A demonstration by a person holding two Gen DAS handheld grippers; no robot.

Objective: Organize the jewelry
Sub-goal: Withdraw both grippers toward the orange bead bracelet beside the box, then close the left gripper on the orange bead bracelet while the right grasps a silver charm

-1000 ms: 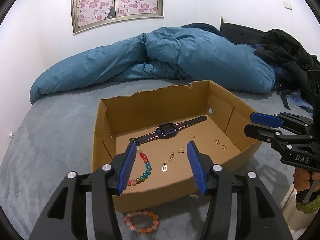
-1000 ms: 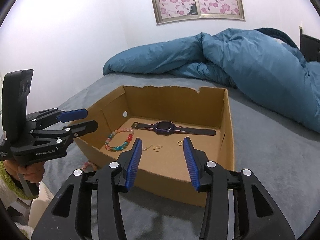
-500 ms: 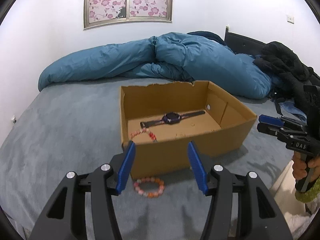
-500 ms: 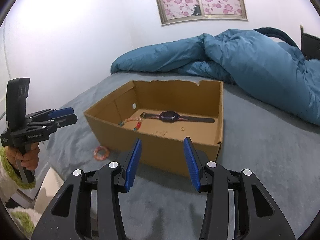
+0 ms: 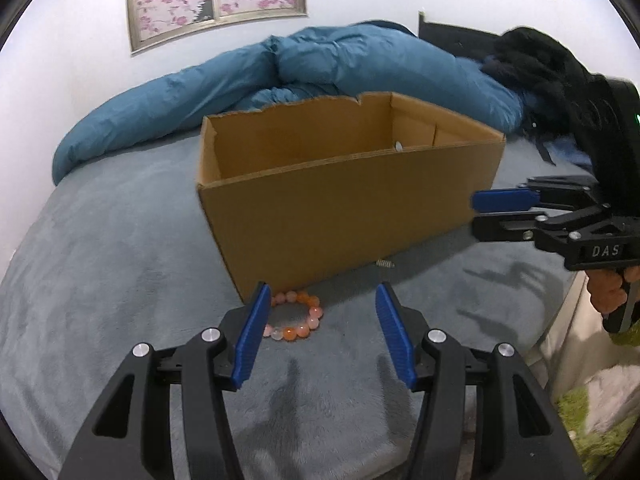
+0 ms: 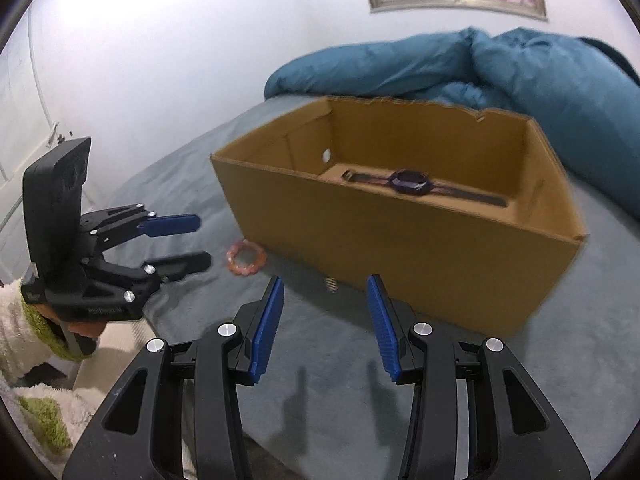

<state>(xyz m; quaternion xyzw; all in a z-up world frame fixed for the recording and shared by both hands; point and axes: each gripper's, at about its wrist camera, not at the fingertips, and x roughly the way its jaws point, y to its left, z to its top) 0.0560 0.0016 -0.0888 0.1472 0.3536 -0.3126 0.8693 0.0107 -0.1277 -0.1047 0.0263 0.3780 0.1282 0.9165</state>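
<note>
Left wrist view: the box wall hides its floor; an orange-pink bracelet lies outside. Left gripper and right gripper gape empty.

A bed covered in grey plush fabric carries everything. An open cardboard box stands on it, and behind the box a rumpled blue duvet lies along the far side. An orange and pink bead bracelet lies on the cover just beside the box's near corner, and a small metal piece lies at the foot of the box's front wall.
</note>
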